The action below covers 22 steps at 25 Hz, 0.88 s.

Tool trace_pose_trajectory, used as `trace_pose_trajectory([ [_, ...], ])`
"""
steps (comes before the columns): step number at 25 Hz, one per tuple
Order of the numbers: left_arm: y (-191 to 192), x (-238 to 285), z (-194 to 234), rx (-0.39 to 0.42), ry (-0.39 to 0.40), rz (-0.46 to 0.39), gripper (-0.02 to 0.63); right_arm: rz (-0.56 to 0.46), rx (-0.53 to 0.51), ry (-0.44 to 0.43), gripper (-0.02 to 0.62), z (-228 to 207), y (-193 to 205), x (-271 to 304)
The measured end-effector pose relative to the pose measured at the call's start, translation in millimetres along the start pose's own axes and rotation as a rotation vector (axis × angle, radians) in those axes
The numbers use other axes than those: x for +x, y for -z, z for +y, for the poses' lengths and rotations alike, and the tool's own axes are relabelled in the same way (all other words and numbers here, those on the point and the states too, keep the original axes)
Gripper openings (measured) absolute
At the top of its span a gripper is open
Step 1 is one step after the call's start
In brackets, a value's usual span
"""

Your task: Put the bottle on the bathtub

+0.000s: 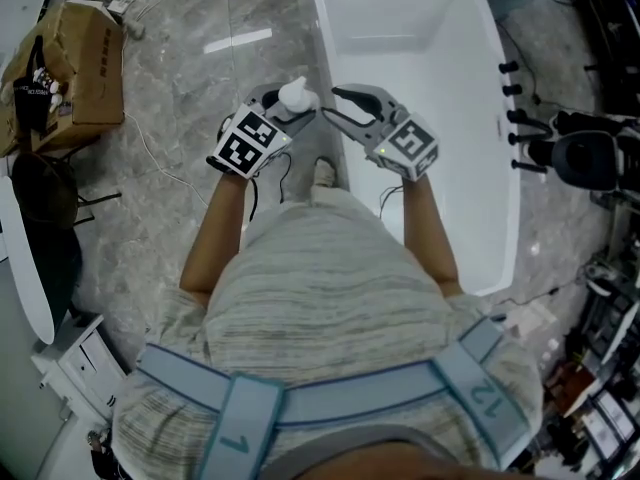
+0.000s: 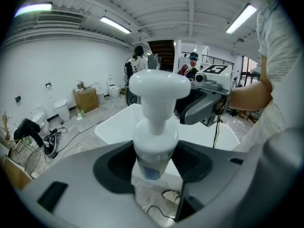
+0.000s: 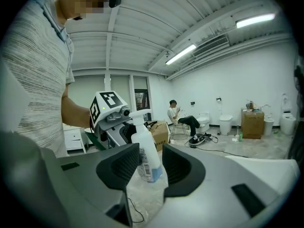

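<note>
Left gripper (image 1: 285,113) holds the pump bottle (image 1: 297,95) tight and upright; the bathtub (image 1: 420,118) sits just beside it, toward the frame's right.

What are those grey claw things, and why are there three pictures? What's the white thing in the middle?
A person holds two grabbing tools, called grippers, one in each hand. The head view comes from a camera on their head, looking down. The other two come from small cameras riding on each gripper. The left gripper squeezes a white pump bottle. The right gripper is open, with the bottle just ahead of it. The big white thing is a bathtub, on a grey floor. A box sits off to the side.
</note>
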<state>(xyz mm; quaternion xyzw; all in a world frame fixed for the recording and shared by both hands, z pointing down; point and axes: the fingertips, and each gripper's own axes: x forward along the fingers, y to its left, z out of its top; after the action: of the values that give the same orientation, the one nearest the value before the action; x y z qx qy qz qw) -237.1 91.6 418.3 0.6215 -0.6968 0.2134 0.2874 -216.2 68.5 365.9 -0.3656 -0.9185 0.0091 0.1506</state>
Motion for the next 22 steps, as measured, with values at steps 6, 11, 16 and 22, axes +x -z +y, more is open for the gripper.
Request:
trace_pose_trajectory([
  [6, -19.1, 32.5, 12.9, 0.029, 0.023, 0.015, 0.241, 0.005, 0.018, 0.057, 0.129, -41.3, 8.0, -17.8],
  [11, -24.4, 49.2, 12.9, 0.051, 0.073, 0.026, 0.241, 0.038, 0.047, 0.105, 0.129, -50.7, 24.7, -27.1],
  [16, -21.4, 64.9, 14.0, 0.095, 0.140, 0.043, 0.241, 0.046, 0.099, 0.178, 0.129, -58.1, 36.5, -34.0],
  [22, -27.7, 85.6, 16.6, 0.224, 0.245, 0.044, 0.241, 0.042, 0.157, 0.288, 0.129, -74.2, 47.3, -38.2],
])
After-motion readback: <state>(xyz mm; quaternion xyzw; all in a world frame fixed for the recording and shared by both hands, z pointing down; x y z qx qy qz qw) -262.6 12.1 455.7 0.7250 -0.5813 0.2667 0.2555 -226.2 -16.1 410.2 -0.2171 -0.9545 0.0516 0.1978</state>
